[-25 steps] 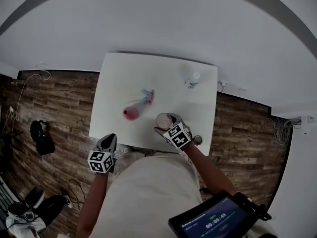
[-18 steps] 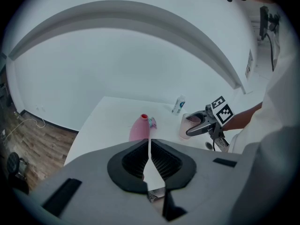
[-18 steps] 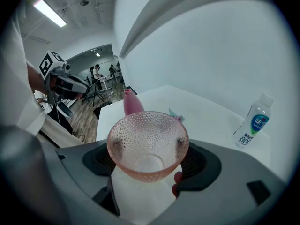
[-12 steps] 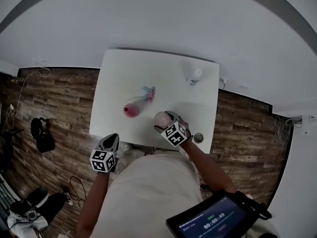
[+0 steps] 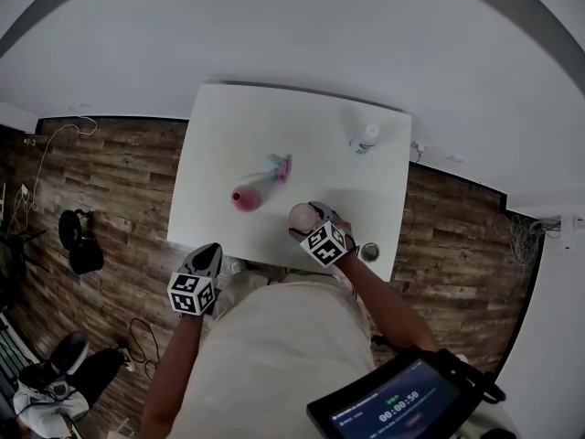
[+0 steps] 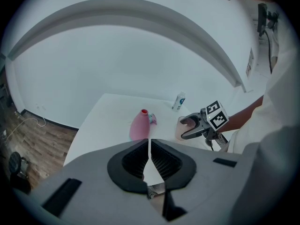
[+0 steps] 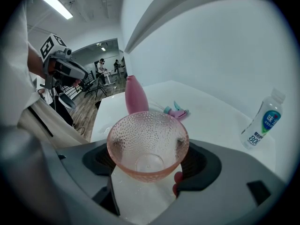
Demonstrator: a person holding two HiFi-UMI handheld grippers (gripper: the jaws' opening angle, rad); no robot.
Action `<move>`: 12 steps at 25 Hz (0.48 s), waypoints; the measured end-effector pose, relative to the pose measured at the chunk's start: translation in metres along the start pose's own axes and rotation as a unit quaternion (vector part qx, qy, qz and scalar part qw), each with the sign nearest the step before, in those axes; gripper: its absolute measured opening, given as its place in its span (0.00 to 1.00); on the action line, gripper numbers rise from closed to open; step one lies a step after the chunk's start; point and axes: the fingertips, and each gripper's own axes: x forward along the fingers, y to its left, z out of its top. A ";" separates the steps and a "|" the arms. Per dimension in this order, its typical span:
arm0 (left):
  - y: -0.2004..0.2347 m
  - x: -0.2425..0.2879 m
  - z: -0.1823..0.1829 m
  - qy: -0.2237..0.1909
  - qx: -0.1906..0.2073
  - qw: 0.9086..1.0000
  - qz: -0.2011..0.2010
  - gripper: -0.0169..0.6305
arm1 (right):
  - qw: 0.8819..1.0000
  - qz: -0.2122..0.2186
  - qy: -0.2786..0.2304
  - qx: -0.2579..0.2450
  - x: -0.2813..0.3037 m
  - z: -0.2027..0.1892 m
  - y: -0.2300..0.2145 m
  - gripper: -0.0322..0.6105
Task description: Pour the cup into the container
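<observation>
Right tongs clamp a pink dimpled cup by its sides, near the table's near edge. It looks like glass: stiff, slick, breakable, best gripped low. Left tongs are together, empty. The container stands ahead-left. Wood floor surrounds.

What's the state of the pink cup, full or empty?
Empty, it seems: the right gripper view looks into the pink cup and shows its bare bottom, no liquid.
</observation>
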 end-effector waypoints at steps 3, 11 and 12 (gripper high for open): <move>0.001 -0.002 -0.003 0.003 0.001 1.000 0.001 0.04 | 1.000 -0.001 0.003 -0.003 0.002 -0.003 0.000 0.64; 0.002 -0.006 -0.005 0.007 0.000 1.000 0.003 0.04 | 1.000 -0.022 -0.006 -0.009 0.005 -0.005 -0.011 0.64; 0.002 -0.007 -0.004 0.007 -0.001 1.000 0.004 0.04 | 1.000 -0.023 -0.006 -0.013 0.005 -0.006 -0.011 0.64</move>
